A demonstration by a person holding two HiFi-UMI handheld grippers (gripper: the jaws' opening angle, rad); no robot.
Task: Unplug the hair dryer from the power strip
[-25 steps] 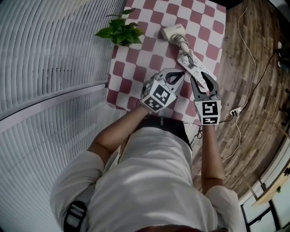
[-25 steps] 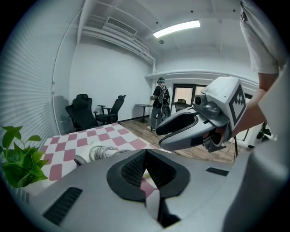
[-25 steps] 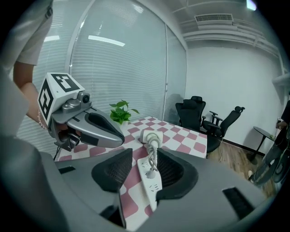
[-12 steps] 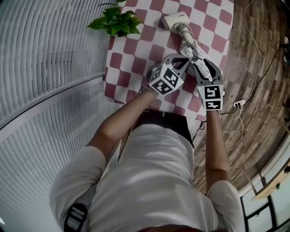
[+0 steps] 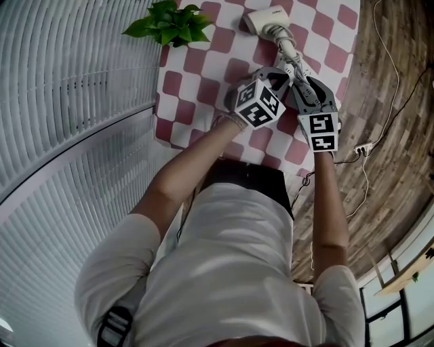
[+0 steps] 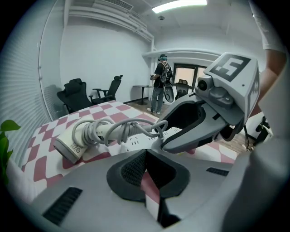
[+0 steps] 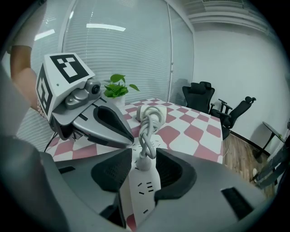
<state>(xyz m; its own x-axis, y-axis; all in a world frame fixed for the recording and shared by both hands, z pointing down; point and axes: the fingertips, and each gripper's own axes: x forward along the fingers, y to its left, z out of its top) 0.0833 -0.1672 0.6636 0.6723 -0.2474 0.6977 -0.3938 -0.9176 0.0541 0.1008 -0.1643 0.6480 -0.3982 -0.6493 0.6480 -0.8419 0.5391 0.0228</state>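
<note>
White power strip (image 7: 138, 195) is mostly covered by both grippers in the head view, so its plug (image 7: 144, 159) is clear only in the right gripper view. There it stands between the parted jaws of the right gripper (image 7: 141, 170), but I cannot tell if the pads touch it. The hair dryer (image 5: 261, 19) lies beyond on the checkered table (image 5: 196, 74), and the left gripper (image 6: 145, 156), jaws pressed together on nothing, hovers just beside the strip.

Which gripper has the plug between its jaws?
The right gripper: its jaws stand apart around the plug in the power strip. The left gripper's jaws are shut on nothing.
</note>
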